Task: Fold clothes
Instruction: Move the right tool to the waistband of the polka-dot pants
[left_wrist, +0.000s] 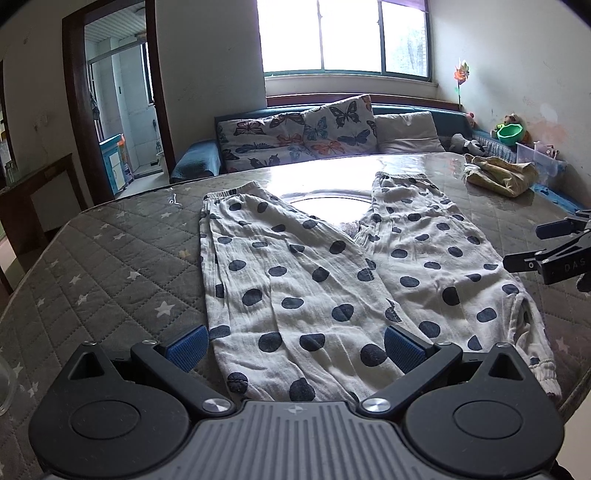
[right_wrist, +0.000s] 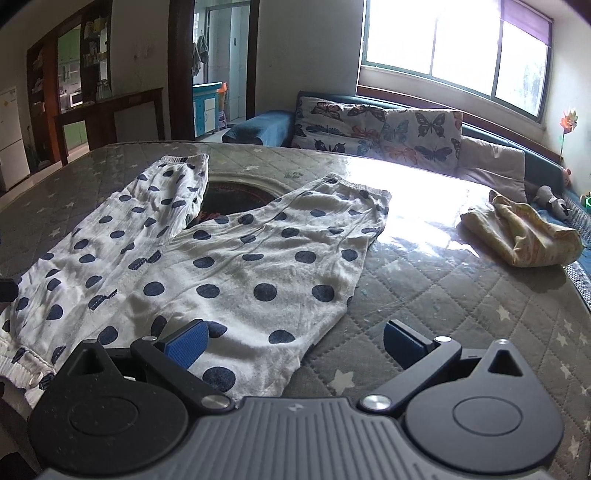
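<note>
The left gripper (left_wrist: 293, 349) has its jaws wide apart with nothing between them; it hangs low over the waist end of the spotted pants (left_wrist: 325, 280), and the blue pads (left_wrist: 186, 349) sit above the cloth, though I cannot tell if they touch it; the right gripper (right_wrist: 293, 347) is let go too, jaws spread, one pad over the edge of the pants (right_wrist: 221, 273) and the other over the bare star-print table cover (right_wrist: 461, 295).

The pants lie flat and spread out on the table, waist near the grippers, the two legs pointing away and split apart like a V; no part is folded over another part, so all the folding of this pair is left to do.

Farther off, near the right edge, a yellow cloth bundle (right_wrist: 524, 236) sits in a soft heap; it may be a folded piece or one waiting, I cannot tell which; beyond the table stands a sofa with butterfly cushions (left_wrist: 321, 129).
</note>
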